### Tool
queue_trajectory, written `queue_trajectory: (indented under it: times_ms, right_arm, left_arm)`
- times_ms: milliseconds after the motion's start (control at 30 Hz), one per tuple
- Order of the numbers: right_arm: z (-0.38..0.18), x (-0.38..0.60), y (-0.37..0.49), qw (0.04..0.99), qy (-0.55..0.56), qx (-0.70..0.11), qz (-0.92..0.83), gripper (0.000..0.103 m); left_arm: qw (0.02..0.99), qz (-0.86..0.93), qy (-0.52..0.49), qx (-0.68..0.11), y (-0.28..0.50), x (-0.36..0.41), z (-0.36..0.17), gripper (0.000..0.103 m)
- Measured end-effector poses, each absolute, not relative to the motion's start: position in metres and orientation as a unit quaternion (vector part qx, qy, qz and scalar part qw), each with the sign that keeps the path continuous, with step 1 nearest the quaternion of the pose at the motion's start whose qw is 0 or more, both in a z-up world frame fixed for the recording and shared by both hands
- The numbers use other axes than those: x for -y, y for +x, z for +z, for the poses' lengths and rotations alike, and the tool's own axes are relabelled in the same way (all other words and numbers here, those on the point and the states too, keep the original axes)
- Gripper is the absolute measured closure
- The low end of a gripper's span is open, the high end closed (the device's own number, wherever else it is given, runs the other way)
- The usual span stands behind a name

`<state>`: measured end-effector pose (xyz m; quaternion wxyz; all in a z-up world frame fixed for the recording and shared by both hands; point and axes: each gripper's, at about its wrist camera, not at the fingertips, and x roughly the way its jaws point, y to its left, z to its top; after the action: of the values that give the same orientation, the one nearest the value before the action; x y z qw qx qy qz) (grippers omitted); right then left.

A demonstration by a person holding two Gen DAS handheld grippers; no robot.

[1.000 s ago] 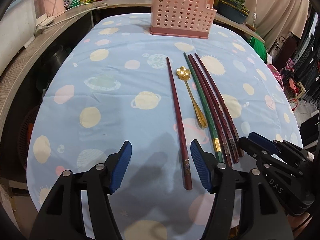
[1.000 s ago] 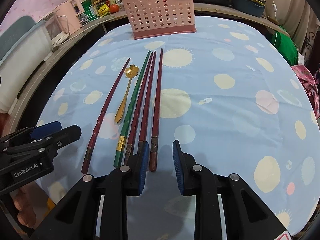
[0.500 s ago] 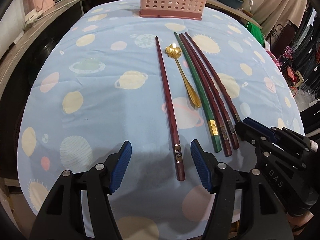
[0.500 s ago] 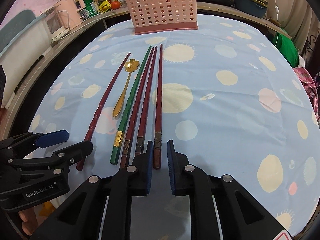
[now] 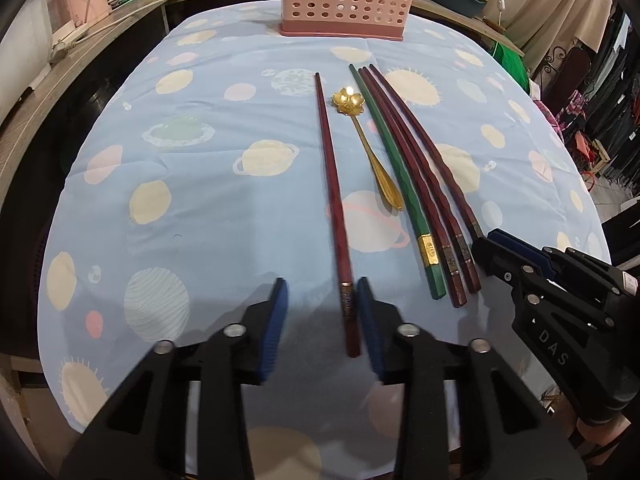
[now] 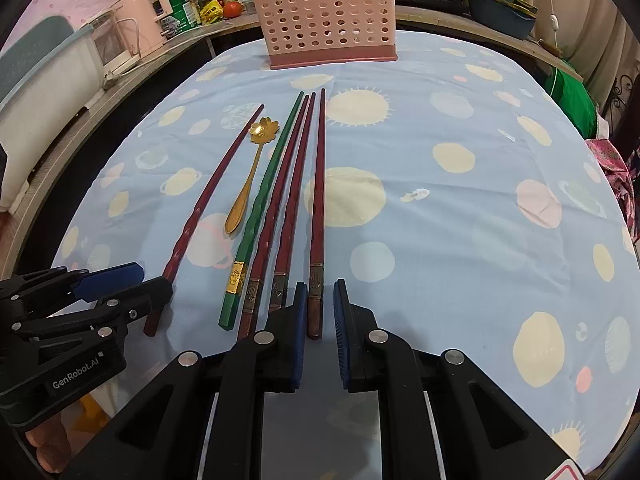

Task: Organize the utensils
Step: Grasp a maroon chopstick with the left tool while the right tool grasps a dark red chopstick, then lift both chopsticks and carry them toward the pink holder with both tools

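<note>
The left claw (image 5: 322, 288) pointed steeply down at the cloth. Its blue-padded jaws had just been closing and stood part-way in, with the butt of a lone dark red chopstick (image 5: 334, 208) lying between them. The stick lay close to the right-hand pad, while a clear gap of cloth showed on its other side, so nothing was gripped.

The right claw (image 6: 321, 286) had also been closing. Its jaws were drawn almost together around the butt of the rightmost red chopstick (image 6: 318, 200). The left pad sat against the stick, a thin sliver of space showed before the right pad, and the stick lay flat on the cloth.

Just left of that claw's tips lay two more red chopsticks (image 6: 280, 200), each with a dull metal band near the thick end and a faceted, wavy shaft. Beside them was a green chopstick (image 6: 260, 204) with a bright gold band. All of them ran forward from the claws, side by side and nearly touching, tapering to fine points.

Between the green stick and the lone red one, further ahead, lay a gold spoon (image 6: 246, 184). It had a slim handle, and its flower-shaped bowl faced away.

Well beyond every tip, at the far edge of the pale blue tablecloth (image 6: 460, 240) printed with suns and planets, stood a pink perforated basket (image 6: 324, 20), upright on a darker pink base.
</note>
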<state>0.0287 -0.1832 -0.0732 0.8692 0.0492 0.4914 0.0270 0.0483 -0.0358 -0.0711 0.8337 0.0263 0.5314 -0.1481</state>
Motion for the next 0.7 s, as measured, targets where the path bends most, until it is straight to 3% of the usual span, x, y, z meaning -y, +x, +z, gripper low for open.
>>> queue_trajectory:
  times_ms: [100, 400, 700]
  right_arm:
    - [-0.073, 0.184, 0.029, 0.869, 0.049, -0.492, 0.026, 0.094]
    - [-0.068, 0.190, 0.029, 0.872, 0.056, -0.486, 0.025, 0.096]
    - [-0.026, 0.205, 0.033, 0.894, 0.075, -0.442, 0.024, 0.096]
  left_arm:
    - [0.831, -0.154, 0.025, -0.534, 0.048, 0.036, -0.071, 0.096]
    - [0.834, -0.146, 0.016, -0.532, 0.050, 0.031, -0.067, 0.096]
    - [0.851, -0.132, 0.000, -0.509, 0.055, 0.022, -0.042, 0.096]
